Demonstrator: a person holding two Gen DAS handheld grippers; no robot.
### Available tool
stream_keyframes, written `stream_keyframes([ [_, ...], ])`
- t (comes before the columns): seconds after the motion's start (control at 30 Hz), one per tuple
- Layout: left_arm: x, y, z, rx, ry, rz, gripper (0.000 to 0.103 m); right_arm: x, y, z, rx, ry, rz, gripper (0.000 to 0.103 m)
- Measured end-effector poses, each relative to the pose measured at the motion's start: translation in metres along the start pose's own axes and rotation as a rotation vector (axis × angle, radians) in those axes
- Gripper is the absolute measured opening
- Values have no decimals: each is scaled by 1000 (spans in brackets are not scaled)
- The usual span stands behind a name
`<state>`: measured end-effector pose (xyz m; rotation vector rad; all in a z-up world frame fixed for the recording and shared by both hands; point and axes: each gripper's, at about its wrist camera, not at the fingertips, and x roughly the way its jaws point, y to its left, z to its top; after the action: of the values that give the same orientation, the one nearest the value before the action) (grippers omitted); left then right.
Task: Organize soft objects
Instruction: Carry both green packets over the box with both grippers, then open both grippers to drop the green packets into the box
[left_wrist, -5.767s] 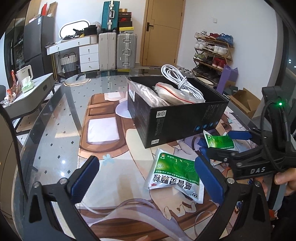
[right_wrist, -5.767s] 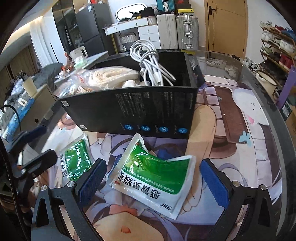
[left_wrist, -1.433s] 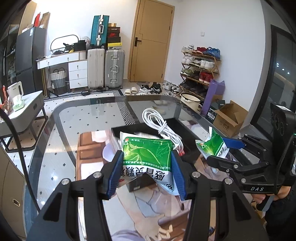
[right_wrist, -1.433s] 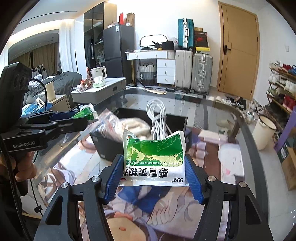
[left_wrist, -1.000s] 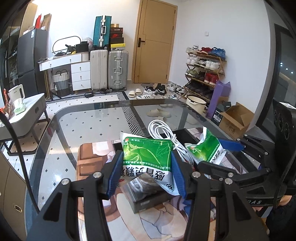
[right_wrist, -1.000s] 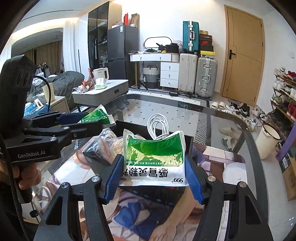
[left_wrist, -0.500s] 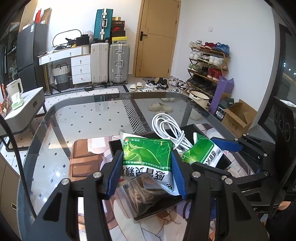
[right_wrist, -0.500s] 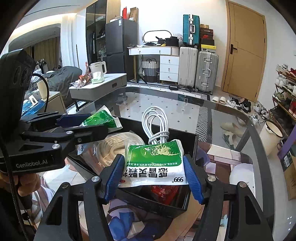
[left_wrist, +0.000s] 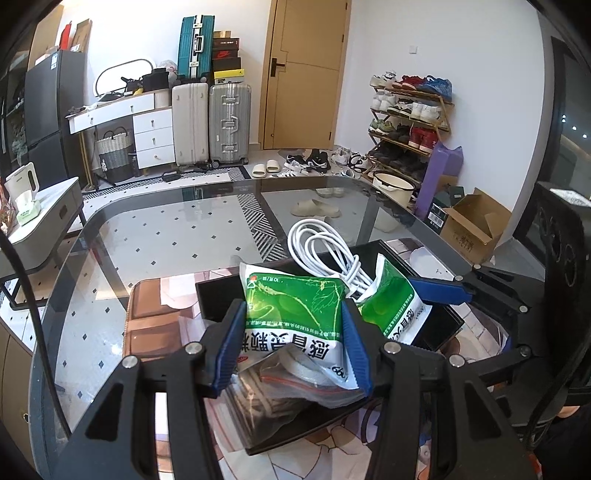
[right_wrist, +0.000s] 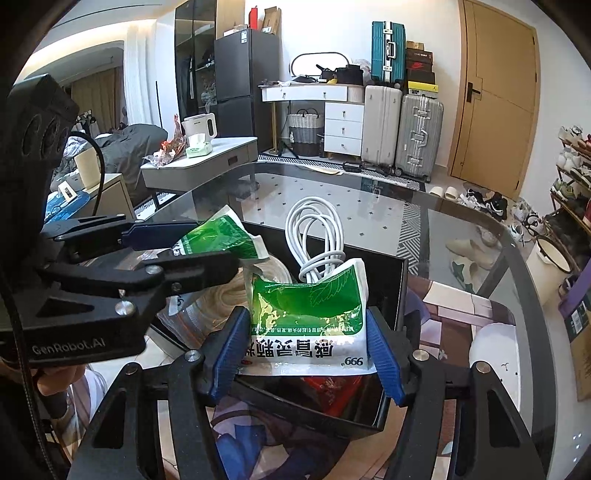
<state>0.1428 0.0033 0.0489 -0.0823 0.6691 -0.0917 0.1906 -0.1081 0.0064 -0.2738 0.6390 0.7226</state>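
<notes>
My left gripper (left_wrist: 291, 347) is shut on a green and white medicine pouch (left_wrist: 295, 317) and holds it over the near corner of the black box (left_wrist: 210, 295). My right gripper (right_wrist: 308, 354) is shut on a second green and white pouch (right_wrist: 308, 321) and holds it over the same box (right_wrist: 400, 291). Each gripper shows in the other view with its pouch: the right one (left_wrist: 391, 310), the left one (right_wrist: 218, 243). A coiled white cable (left_wrist: 325, 251) and clear bags of soft items (left_wrist: 280, 391) lie in the box.
The box stands on a printed mat (left_wrist: 147, 317) on a glass table (left_wrist: 155, 236). A white disc (right_wrist: 495, 343) lies on the mat right of the box. Suitcases, a shoe rack and a door stand behind the table.
Both grippers have come lower and closer over the box with their pouches held. The two pouches now hang just above the box's contents, close to each other.
</notes>
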Motion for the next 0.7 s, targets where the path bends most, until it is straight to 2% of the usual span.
stream_keyframes([
  [0.1,2,-2,0,9,3,4,52,-2,2,0,-22,-12,-2,74],
  [0.23,5,-2,-1,10,9,5,53,-9,6,-1,-58,-32,-34,89],
  [0.33,6,-3,-2,17,7,13,60,-14,8,-4,-85,-45,-73,97],
  [0.43,3,-2,-4,7,5,-3,68,-20,5,-7,-76,-58,-74,101],
  [0.5,-2,-3,-5,6,-7,5,81,-24,3,-9,-70,-65,-74,102],
  [0.63,-15,-5,-8,20,-40,11,90,-34,-2,-15,-53,-85,-79,102],
  [0.7,-22,-4,-9,24,-58,27,98,-39,-4,-17,-35,-97,-81,102],
])
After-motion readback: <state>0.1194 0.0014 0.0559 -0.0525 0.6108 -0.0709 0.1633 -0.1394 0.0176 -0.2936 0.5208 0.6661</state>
